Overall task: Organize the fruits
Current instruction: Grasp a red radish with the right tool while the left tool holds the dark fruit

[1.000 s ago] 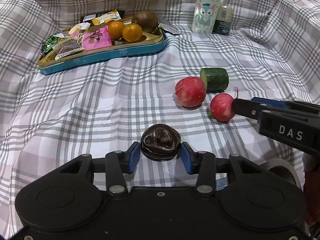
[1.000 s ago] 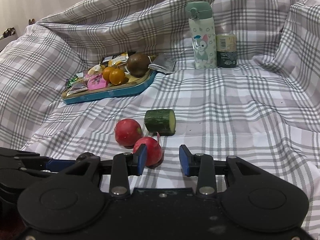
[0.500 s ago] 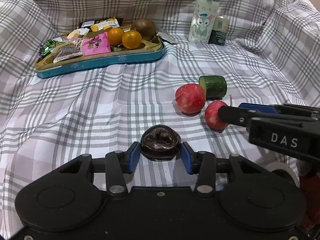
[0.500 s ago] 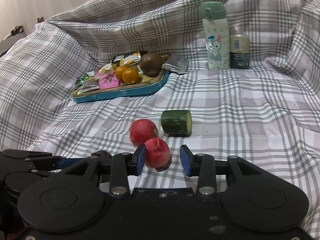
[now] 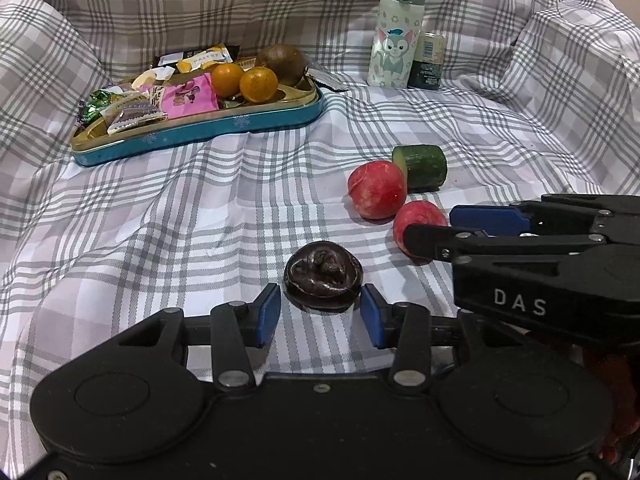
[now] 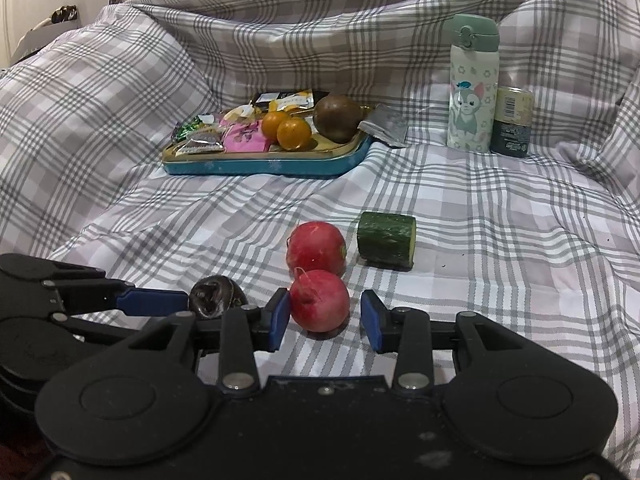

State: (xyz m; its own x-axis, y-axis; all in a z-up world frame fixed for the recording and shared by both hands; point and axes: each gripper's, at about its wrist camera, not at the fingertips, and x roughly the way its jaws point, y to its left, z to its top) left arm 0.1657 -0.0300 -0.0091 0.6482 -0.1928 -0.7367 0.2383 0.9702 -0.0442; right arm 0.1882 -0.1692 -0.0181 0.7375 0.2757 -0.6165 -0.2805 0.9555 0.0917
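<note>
Now both tongs stand open, each around its own fruit, and neither grips anything yet. My left gripper (image 5: 320, 312) has the dark wrinkled fruit (image 5: 323, 274) between its blue pads, low in the centre of the left view, with a small gap on each side. My right gripper (image 6: 325, 318) frames the near red fruit (image 6: 319, 300), low in the centre of the right view; its left pad (image 6: 280, 316) seems to touch the fruit or nearly so, while the right pad is apart.

I see some risks. The right grip is off centre, so when I close, the round red fruit may roll sideways over the soft plaid cloth (image 5: 160, 220) and escape, or push the second red fruit (image 6: 317, 247) just behind it toward the cucumber piece (image 6: 386, 240). The dark fruit looks soft and creased, so I think a hard squeeze can crush it. The two grippers are also near each other, and they may collide on the way to the tray (image 5: 200, 130) in the upper left.
</note>
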